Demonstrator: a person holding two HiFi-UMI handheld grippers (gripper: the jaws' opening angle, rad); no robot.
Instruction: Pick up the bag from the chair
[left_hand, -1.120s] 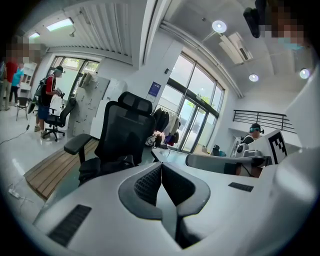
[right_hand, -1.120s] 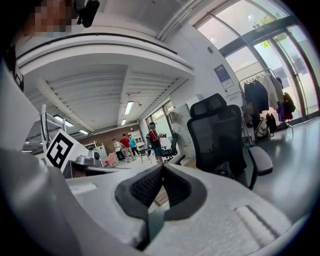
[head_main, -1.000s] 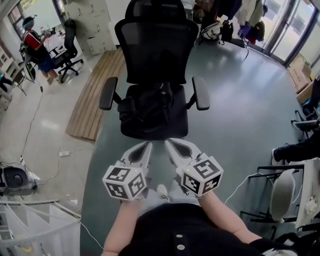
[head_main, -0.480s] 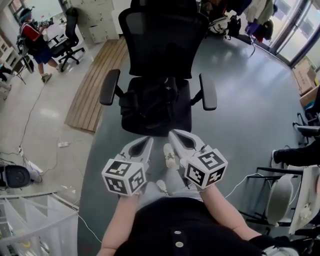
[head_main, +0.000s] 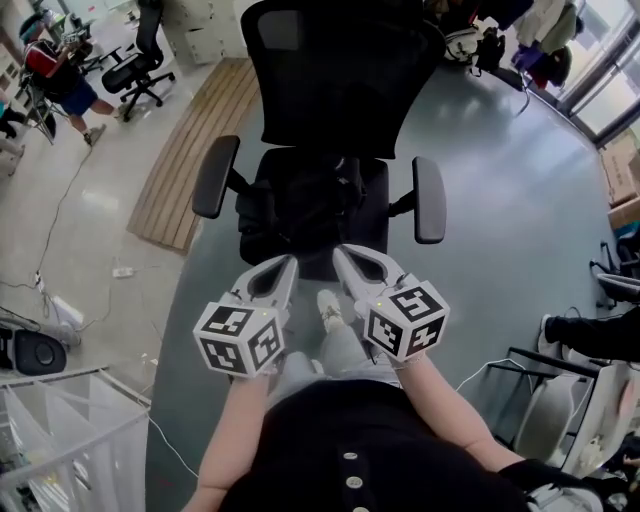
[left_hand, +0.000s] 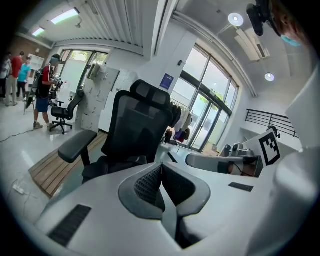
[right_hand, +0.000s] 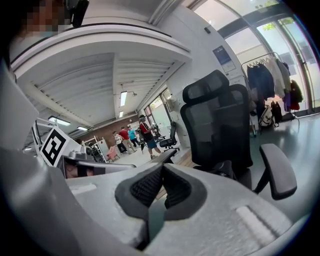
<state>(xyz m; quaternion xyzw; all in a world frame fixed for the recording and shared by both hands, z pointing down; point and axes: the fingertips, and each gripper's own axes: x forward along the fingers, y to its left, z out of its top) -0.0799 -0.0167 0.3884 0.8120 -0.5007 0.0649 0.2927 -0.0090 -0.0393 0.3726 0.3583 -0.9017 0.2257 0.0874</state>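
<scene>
Though indistinct, bag (head_main: 300, 205) crosswise on chair (head_main: 335, 80).

Glossy grey-green floor (head_main: 500, 200), paler at left. Slatted wooden platform (head_main: 190, 160) lying there, near pale cabinets (head_main: 197, 30) and a black office chair (head_main: 140, 65). Tall glazed doors (left_hand: 210, 112) along the far wall. Strip light (left_hand: 65, 16) glowing overhead.

Readable text: none could be made out in any view.
Left gripper cube (head_main: 238, 340): carried only black-and-white square markers, no letters or numbers.
Right gripper cube (head_main: 405, 322): carried the same kind of coded squares, no words.
Blue wall sign (left_hand: 166, 81): its print was too small to read.
</scene>
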